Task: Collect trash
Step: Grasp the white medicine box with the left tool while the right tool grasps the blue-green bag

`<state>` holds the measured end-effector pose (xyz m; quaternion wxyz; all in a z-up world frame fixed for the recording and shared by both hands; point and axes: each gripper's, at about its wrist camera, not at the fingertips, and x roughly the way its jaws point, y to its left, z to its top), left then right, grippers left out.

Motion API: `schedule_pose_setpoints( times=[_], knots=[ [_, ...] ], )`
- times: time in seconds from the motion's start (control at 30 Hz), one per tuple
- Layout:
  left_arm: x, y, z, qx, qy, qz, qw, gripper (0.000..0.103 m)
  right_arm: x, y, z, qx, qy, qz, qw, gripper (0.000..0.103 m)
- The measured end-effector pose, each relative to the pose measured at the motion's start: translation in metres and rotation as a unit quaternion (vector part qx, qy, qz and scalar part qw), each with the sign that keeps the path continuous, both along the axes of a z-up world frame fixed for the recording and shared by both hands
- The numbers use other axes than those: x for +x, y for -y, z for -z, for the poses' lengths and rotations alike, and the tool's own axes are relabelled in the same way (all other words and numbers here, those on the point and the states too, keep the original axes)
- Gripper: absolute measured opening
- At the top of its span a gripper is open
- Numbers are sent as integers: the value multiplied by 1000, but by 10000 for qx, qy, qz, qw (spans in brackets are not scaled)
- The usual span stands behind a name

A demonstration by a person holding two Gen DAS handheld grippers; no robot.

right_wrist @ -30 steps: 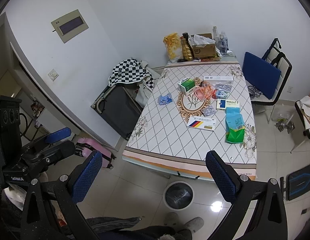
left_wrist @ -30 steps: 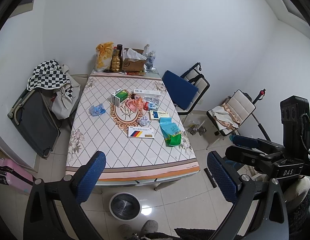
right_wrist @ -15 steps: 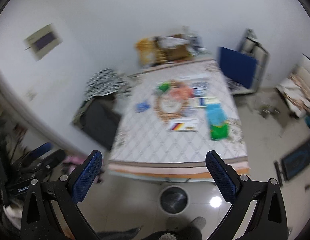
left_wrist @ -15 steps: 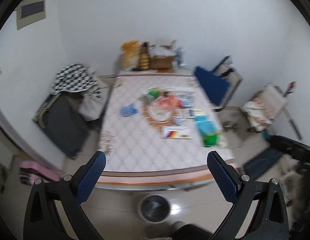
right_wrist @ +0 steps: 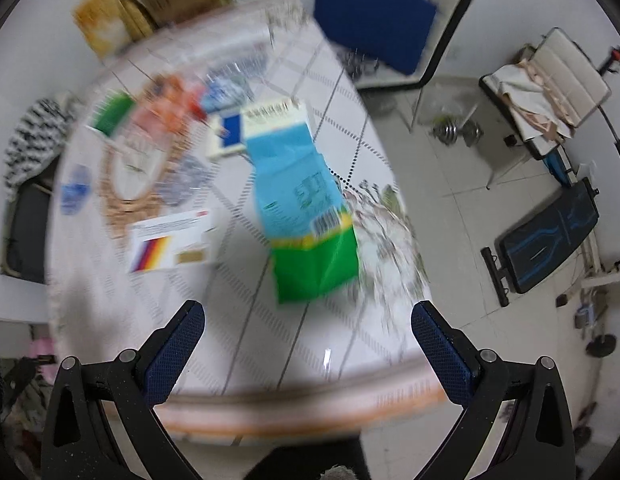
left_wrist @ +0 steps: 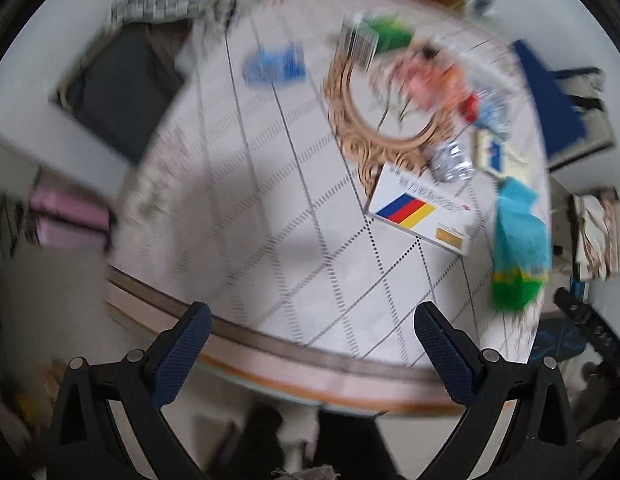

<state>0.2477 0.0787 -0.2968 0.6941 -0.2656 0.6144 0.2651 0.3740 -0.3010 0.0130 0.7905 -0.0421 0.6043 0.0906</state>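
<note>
both grippers hang over the bench's (right_wrist: 270, 360) near edge, jaws spread wide, empty. right gripper (right_wrist: 308, 340) lines up on the blue-green bag (right_wrist: 306, 216), probably first pick; left gripper (left_wrist: 310, 344) faces the striped box (left_wrist: 419, 212).

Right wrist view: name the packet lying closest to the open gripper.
The blue-and-green packet, straight ahead of the right gripper; the striped white box lies farther left.

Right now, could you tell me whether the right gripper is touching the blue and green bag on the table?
Apart. In the right wrist view, the right gripper is open, and bare tablecloth shows between its fingertips and the blue and green bag.
</note>
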Motion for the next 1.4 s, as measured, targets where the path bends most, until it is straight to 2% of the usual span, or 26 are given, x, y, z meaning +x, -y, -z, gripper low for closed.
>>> schedule_pose_setpoints(
  times=[0.1,0.2,0.27,0.3,0.37,0.4,0.43,0.5,0.57,0.67,0.73,0.8,0.83,0.87,0.93,0.97,1.0,1.07,1.13,1.17,1.23,1.33,1.37,1.4],
  knots=[
    [36,-5,38,-479,-239,-435,9976,103,51,-20,52,-366,-324,-224,9986,103],
    [68,-9,68,-898,-423,-932,9907,103,82,-36,91,-660,-676,-357,9949,103],
    [84,-13,85,-1341,-475,-1404,9798,103,95,-41,107,-626,-917,-458,9928,97],
    [88,-14,92,-1532,-474,-1632,9735,103,100,-42,110,-569,-974,-473,9925,81],
    [101,-16,105,-1925,-440,-2134,9568,100,110,-42,113,-556,-1012,-467,9922,80],
    [105,-16,109,-2028,-436,-2272,9515,100,116,-40,114,-489,-1037,-431,9925,78],
    [111,-15,115,-2203,-452,-2514,9414,100,121,-38,114,-439,-1074,-376,9925,78],
    [119,-12,121,-2284,-628,-2791,9306,99,130,-36,114,-457,-1073,-343,9926,78],
    [125,-8,125,-2199,-833,-2923,9270,97,139,-35,116,-524,-1062,-365,9923,78],
    [133,0,118,-1870,-1154,-2842,9332,92,146,-34,120,-563,-1144,-367,9912,78],
    [139,9,109,-1738,-1199,-2510,9447,90,148,-33,122,-542,-1150,-389,9911,77],
    [146,26,96,-1539,-1234,-1687,9657,89,148,-30,121,-523,-1180,-396,9908,76],
    [148,39,86,-1158,-1361,-926,9795,89,147,-27,120,-515,-1218,-393,9904,76],
    [148,51,78,-920,-1363,-268,9860,89,146,-25,118,-496,-1257,-398,9900,76],
    [142,68,66,-531,-1489,653,9853,89,139,-18,117,-442,-1408,-410,9882,76],
    [135,75,59,-365,-1569,1044,9814,90,135,-14,117,-419,-1489,-426,9870,76],
    [129,77,54,-267,-1614,1228,9788,91,130,-10,117,-418,-1562,-456,9858,76],
    [114,70,43,-294,-1631,1061,9804,93,119,-6,120,-459,-1705,-542,9828,77],
    [100,57,38,-739,-1450,422,9858,93,108,-4,125,-557,-1819,-629,9797,83],
    [91,50,35,-1019,-1353,-39,9855,93,105,-3,127,-598,-1796,-659,9797,84],
    [82,45,20,-1056,-1151,-656,9855,92,102,-1,132,-660,-1753,-652,9801,84],
    [76,52,-1,-1007,-1075,-890,9851,88,98,2,136,-718,-1705,-610,9808,85],
    [75,57,-10,-931,-1017,-801,9872,82,96,3,137,-733,-1655,-592,9817,85],
    [73,59,-17,-852,-963,-665,9895,71,95,5,136,-734,-1571,-542,9834,84]
  ],
)
